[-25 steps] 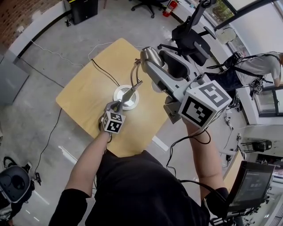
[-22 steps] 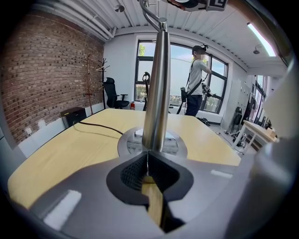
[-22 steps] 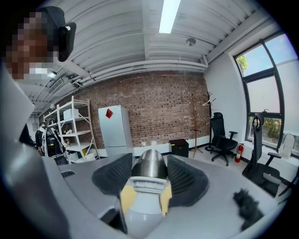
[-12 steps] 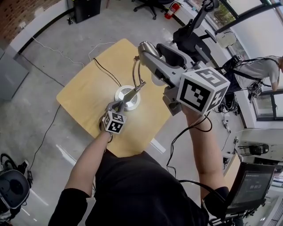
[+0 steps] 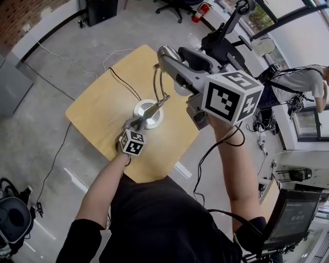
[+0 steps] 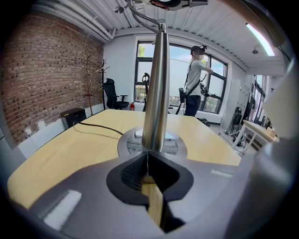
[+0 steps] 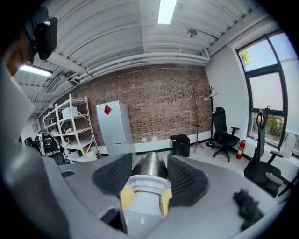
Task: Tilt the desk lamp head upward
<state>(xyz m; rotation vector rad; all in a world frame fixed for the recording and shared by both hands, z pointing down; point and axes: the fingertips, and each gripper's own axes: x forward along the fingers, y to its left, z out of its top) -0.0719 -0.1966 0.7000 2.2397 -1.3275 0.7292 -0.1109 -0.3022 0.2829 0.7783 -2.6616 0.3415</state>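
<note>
Two risks: right gripper (image 7: pixel 147 176) is clamping the lamp head (image 5: pixel 165 53) high over the table (image 5: pixel 97 102) and may slip on smooth metal; left gripper (image 6: pixel 148 151), clenched empty, is only sitting at the stem (image 6: pixel 156 84) foot, so base (image 5: pixel 140 111) may tip.

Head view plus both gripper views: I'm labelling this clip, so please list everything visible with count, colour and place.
desk lamp: one, silver, base mid-table, head high at right.
table: one, light wood, centre.
cable: one, black, across the table's far side.
office chairs: two, black, beyond the table.
fire extinguisher: one, red, floor at top.
bystander: one, light shirt, by the windows.
left gripper: one, grey, fingers together at the desk lamp's stem foot.
right gripper: one, grey, fingers shut on the desk lamp's head.
</note>
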